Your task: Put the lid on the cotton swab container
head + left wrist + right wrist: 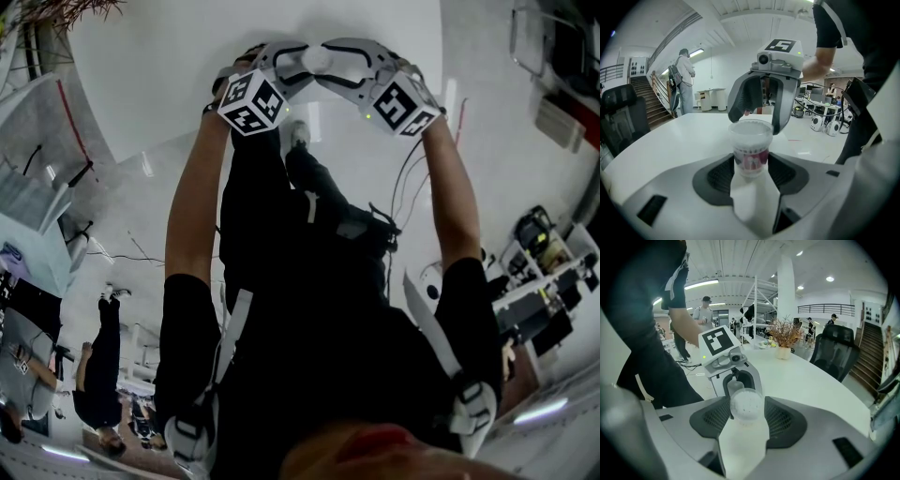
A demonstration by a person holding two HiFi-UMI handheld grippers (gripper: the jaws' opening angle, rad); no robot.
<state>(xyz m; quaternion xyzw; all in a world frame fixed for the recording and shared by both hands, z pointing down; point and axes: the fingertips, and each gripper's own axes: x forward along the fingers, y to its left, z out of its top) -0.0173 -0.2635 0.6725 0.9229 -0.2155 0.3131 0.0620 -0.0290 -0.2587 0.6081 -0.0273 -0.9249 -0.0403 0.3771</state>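
Note:
The cotton swab container (750,149), a clear cup with a pink label, stands upright between the jaws of my left gripper (750,159), which is shut on it. My right gripper (746,416) is shut on the round translucent lid (746,404). The two grippers face each other nose to nose above the white table (169,84), with the left gripper (298,62) and the right gripper (333,62) almost meeting. The right gripper (761,110) hangs just over the container's mouth. The container (734,386) shows just behind the lid. Whether lid and container touch is hidden.
A black office chair (836,352) and a vase of dry twigs (783,341) are at the table's far side. A person with a backpack (683,75) stands near stairs (647,96). Other people (98,361) stand on the floor below; desks with equipment (820,117) lie beyond.

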